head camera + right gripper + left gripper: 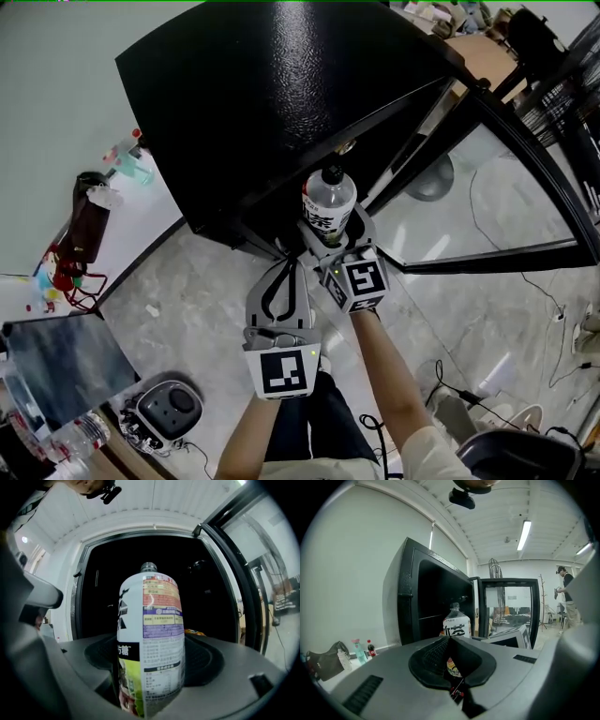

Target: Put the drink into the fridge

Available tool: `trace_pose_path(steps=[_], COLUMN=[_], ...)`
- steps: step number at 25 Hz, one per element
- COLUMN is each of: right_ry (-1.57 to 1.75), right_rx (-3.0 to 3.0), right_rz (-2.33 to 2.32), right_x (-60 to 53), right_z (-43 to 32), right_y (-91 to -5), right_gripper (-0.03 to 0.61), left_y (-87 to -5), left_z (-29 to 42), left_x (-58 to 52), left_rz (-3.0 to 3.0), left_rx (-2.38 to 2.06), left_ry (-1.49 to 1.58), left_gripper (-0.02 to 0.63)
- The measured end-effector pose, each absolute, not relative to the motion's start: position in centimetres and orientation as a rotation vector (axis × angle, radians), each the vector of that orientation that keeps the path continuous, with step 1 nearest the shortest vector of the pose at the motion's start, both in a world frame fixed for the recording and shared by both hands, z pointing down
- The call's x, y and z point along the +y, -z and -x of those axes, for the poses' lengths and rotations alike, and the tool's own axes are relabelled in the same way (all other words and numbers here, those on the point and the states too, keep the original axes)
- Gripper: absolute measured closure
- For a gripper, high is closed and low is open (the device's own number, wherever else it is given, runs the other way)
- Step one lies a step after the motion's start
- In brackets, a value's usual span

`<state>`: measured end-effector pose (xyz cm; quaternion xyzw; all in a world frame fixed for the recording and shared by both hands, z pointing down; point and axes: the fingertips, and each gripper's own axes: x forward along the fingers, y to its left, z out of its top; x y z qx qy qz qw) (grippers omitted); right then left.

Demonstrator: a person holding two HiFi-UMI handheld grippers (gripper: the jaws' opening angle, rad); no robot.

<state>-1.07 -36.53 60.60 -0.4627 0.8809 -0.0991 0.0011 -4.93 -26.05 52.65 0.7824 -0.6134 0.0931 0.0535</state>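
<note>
While the right hand-held gripper (329, 236) grips the drink (328, 200) at the open fridge (281, 94), the left (288, 269) is closed

We note a pale, plain wall (351, 573) on the left and a white panelled ceiling (497, 522) carrying a lit tube lamp (524, 534). The floor (197, 300) is glossy grey marbled tile, with thin cables (441, 380) lying across it on the right. A low white surface (141, 220) runs along the wall; a dark bag (84, 220) and two bottles (360, 651) rest on it. A coat stand (543, 597) stands at the far end of the room.
</note>
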Motion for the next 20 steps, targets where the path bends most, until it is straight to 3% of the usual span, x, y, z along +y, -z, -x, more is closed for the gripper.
trace_pose_path(steps=[20], right_ry=[0.178], right_rx=[2.77], right_rz=[1.357], right_x=[-39.9], right_z=[3.1], right_y=[-63.0], right_gripper=[0.184], left_y=[-54.9], left_z=[3.7], left_x=[-27.3], left_rz=[-2.496], left_rx=[-1.868], left_ry=[-0.336], left_gripper=[0.609])
